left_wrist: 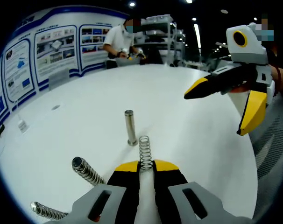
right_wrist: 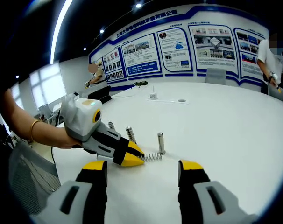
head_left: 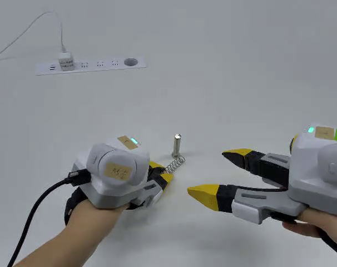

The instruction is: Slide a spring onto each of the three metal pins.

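Your left gripper (left_wrist: 146,164) is clenched on a spring (left_wrist: 144,148), just short of the bare upright pin (left_wrist: 130,127); your right gripper (right_wrist: 144,164) gapes empty. Two other pins (left_wrist: 87,170) look already sprung, though blurred, leaving this one.

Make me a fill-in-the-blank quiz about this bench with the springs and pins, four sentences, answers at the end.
1. The left gripper is shut on a ___.
2. The right gripper holds nothing, and its jaws are ___.
3. The bare pin stands ___ on the table, just beyond the held spring.
4. The number of spring-covered pins near the left gripper is ___.

Missing words: spring; open; upright; two.
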The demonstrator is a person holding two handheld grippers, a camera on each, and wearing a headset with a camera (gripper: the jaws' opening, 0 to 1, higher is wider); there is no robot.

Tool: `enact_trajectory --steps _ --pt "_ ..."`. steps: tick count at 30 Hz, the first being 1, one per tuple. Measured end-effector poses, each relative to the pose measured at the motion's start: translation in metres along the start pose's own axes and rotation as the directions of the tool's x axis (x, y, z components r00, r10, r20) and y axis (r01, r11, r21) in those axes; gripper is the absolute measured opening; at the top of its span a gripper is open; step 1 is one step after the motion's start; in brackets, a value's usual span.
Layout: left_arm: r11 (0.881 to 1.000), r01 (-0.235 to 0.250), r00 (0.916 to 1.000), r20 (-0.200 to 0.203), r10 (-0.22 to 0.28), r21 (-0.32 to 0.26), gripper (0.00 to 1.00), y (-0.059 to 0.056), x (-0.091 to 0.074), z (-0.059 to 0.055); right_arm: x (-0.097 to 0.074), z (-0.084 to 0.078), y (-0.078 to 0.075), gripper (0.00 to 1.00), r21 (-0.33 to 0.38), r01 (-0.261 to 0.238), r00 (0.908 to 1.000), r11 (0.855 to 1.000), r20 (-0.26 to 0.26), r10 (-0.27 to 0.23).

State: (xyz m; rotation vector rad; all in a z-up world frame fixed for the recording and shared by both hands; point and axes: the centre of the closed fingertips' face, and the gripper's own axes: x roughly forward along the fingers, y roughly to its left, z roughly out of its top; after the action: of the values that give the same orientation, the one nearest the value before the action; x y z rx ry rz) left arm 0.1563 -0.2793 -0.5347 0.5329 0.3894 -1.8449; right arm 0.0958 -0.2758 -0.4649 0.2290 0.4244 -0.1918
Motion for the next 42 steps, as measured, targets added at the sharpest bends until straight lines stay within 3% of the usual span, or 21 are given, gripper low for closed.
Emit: enact_trajectory --steps 17,22,32,35,42 --pt "1.0 0.007 0.9982 0.059 -0.008 0.014 0.1 -0.007 -0.03 0.004 0.001 0.015 -0.001 0.58 0.086 0.0 0.9994 0.996 0.035 -0.003" --pt "1.0 0.016 0.9949 0.1 -0.015 -0.009 0.1 -0.009 -0.041 0.007 0.002 0.018 0.001 0.56 0.114 -0.012 0.999 0.993 0.044 0.007" --pt "0.997 0.045 0.9817 0.188 -0.032 -0.062 0.1 -0.018 -0.057 0.016 0.01 0.024 0.008 0.48 0.199 -0.06 0.997 0.978 0.06 0.049" --pt "0.995 0.059 0.9718 0.233 -0.039 -0.083 0.1 -0.022 -0.062 0.021 0.013 0.022 0.014 0.46 0.217 -0.076 0.9963 0.973 0.055 0.066" --pt "0.993 0.061 0.9618 0.272 -0.032 -0.098 0.1 -0.022 -0.071 0.024 0.019 0.022 0.028 0.42 0.274 -0.128 0.9912 0.953 0.068 0.113"
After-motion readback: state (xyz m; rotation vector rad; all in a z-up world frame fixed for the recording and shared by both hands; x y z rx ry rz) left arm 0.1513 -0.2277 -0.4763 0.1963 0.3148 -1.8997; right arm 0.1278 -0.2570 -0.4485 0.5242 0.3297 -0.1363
